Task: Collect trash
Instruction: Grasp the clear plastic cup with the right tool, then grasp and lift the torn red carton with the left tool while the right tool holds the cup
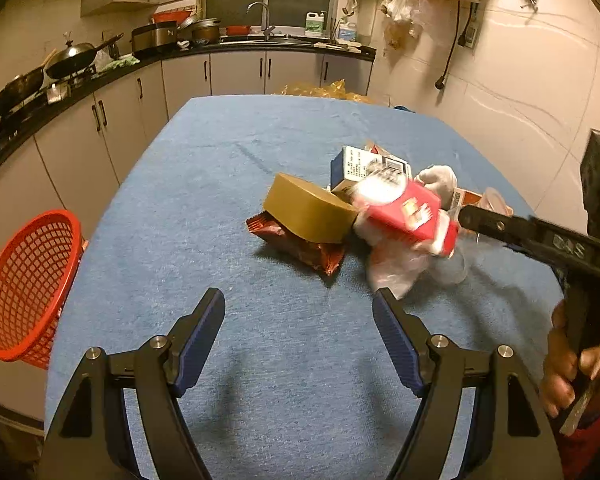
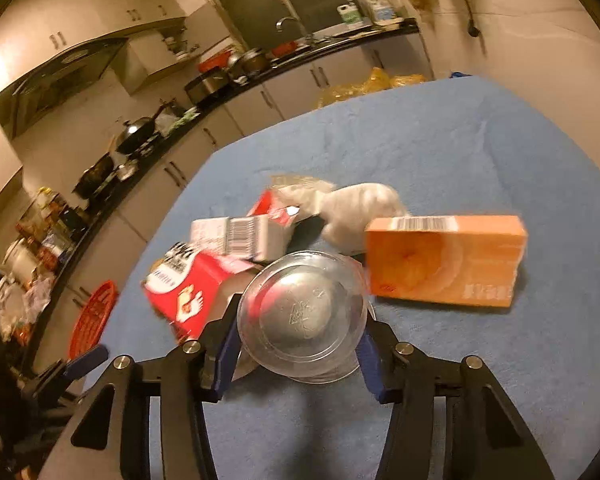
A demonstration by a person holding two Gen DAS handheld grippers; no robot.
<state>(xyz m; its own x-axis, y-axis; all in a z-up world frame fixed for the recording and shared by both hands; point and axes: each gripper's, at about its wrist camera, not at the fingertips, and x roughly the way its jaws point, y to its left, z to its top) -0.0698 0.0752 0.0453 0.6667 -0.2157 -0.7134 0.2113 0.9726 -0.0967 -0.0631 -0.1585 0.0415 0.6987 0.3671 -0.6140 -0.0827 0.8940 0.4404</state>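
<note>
The clear plastic cup sits between the fingers of my right gripper, bottom toward my camera. Both blue pads lie against its sides, so I read this as a pinch on the cup, though the blur leaves me unsure how firm it is. Just past the cup to its left lies the red carton, to its right the orange box, and beyond them the grey barcoded box and a white crumpled bag, all on the blue tablecloth.

My left gripper hangs spread and empty over bare cloth, the pile ahead of it and slightly right. The red basket stands off its left side, at the table's edge.

I judge I am at the pick-up step for the cup. Next I must lift it clear without dragging the carton, then carry it across to the basket.
</note>
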